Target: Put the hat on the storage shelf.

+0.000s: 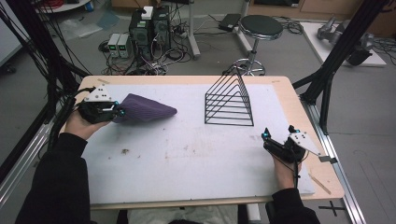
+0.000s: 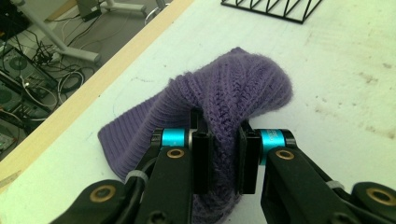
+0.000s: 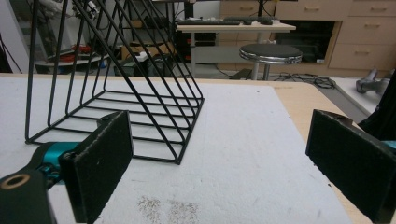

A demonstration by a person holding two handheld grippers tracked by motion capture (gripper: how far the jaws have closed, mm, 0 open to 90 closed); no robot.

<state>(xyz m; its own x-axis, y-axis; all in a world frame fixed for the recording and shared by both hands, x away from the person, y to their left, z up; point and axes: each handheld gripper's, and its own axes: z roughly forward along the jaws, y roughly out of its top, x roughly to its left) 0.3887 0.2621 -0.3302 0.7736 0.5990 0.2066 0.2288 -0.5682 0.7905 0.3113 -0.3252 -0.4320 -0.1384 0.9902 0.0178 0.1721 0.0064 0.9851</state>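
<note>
A purple knitted hat [image 1: 145, 108] is seen lying on the white surface [image 1: 187, 154] toward ten o'clock in the high view, near the left edge and well apart from the black wire rack [image 1: 229, 102], which stands upright at about one o'clock. The left gripper [image 1: 117, 110] is held at the hat's left end, and in the left gripper view its jaws are shown pressed together on a bunched fold of the knit, so that the hat [image 2: 219, 107] is pinched between the two black pads [image 2: 201, 163]; part of the fabric is raised into a hump beyond the jaws, while the rest rests flat on the surface. The right gripper [image 1: 278, 136] is held low over the surface at about four o'clock, just below and to the right of the rack and not touching it. In the right gripper view its jaws are shown spread wide with nothing between them, and the rack [image 3: 116, 93] is seen ahead at eleven o'clock, its slanted wires rising from a flat base. A round stool [image 1: 260, 27] is seen on the floor beyond the far edge at twelve o'clock.
</note>
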